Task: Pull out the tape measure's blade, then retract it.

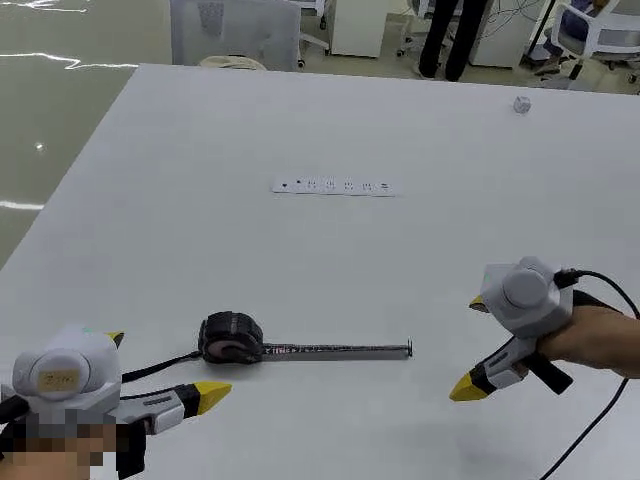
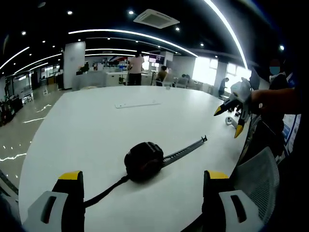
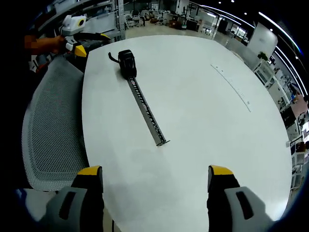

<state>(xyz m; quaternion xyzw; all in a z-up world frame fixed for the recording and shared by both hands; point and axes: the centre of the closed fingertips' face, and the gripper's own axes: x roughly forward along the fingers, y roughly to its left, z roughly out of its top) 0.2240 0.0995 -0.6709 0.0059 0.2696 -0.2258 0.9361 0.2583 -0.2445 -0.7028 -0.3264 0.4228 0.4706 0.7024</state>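
A black tape measure lies on the white table with its blade pulled out to the right, ending in a hook. A black wrist strap trails left from the case. My left gripper is open just left of the case, holding nothing; its own view shows the tape measure between and beyond the yellow-tipped jaws. My right gripper is open to the right of the blade's hook, apart from it. The blade runs toward the right gripper view's jaws from the case.
A white power strip lies flat mid-table. A small grey object sits at the far right. A cable runs from the right gripper. Chairs and a standing person are beyond the far edge. A mesh chair is by the near edge.
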